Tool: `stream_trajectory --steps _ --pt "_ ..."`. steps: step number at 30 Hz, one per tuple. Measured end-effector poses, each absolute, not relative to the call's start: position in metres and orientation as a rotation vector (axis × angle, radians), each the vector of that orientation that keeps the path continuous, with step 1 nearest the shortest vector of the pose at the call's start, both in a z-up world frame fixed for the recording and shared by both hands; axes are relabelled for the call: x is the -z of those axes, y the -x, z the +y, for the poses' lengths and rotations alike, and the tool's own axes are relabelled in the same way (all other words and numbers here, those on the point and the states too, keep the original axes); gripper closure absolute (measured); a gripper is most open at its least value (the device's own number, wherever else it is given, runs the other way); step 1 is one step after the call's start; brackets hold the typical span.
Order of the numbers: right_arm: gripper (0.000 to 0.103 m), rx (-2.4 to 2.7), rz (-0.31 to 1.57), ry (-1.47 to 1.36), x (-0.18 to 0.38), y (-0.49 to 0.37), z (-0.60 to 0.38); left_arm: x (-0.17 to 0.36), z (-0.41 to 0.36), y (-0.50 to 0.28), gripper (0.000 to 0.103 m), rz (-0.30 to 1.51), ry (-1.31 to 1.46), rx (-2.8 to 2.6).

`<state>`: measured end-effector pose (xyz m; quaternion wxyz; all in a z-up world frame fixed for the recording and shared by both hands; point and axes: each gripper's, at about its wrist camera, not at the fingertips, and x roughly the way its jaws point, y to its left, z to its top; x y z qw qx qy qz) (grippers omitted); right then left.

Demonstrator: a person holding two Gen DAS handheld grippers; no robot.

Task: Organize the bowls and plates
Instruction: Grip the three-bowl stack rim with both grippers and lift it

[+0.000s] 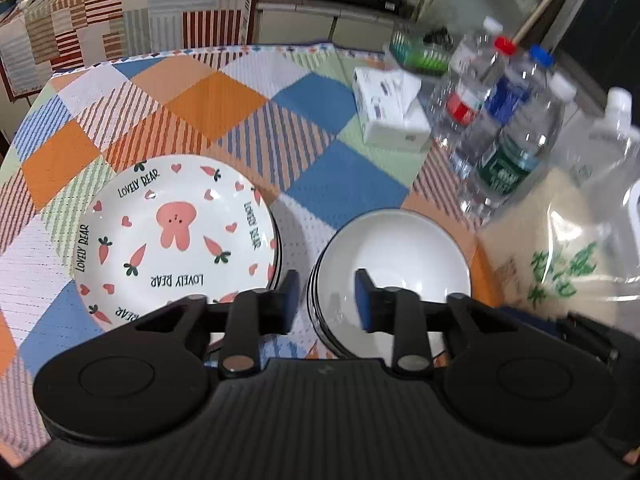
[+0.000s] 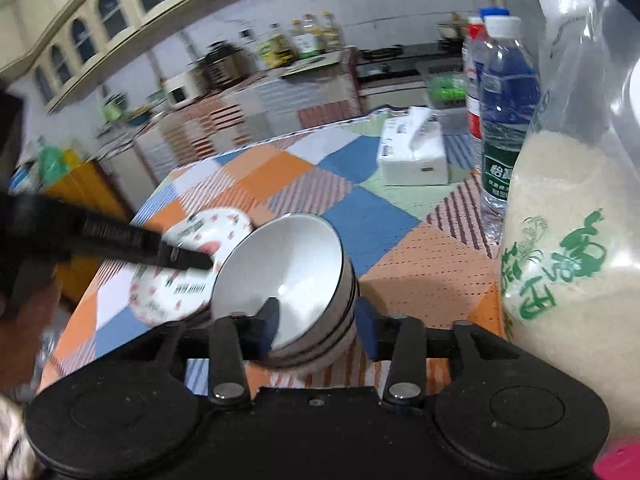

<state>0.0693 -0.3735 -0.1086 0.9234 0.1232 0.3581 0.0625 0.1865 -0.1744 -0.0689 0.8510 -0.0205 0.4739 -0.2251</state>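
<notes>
A stack of white plates [image 1: 176, 232] with a pink rabbit and "LOVELY BEAR" print lies on the checked tablecloth [image 1: 224, 100]. To its right is a stack of white bowls [image 1: 394, 256] with dark rims. My left gripper [image 1: 328, 300] hovers open above the gap between the two stacks and holds nothing. My right gripper [image 2: 318, 326] is open at the bowl stack [image 2: 288, 272]. One of its fingers is inside the top bowl and the other outside the near wall, with neither pad pressing. The left gripper's black finger [image 2: 184, 258] reaches over the plates [image 2: 188, 280].
A white tissue box [image 1: 390, 112] and several water bottles [image 1: 508, 132] stand at the back right. A large clear bag of rice [image 2: 568, 260] stands close to the right of the bowls. A green basket [image 1: 420, 54] sits at the table's far edge.
</notes>
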Motion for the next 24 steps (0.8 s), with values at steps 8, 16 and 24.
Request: stream_trajectory --steps 8,16,24 --pt "0.027 -0.192 0.791 -0.065 0.127 -0.063 -0.35 0.093 -0.159 -0.184 0.055 1.012 0.13 0.481" --pt "0.01 -0.174 0.856 -0.079 0.175 -0.086 -0.338 0.122 -0.15 -0.187 0.047 1.077 0.227 0.491" --pt "0.009 -0.16 0.834 -0.099 0.203 -0.104 -0.336 0.145 -0.158 -0.19 0.046 1.125 0.271 0.511"
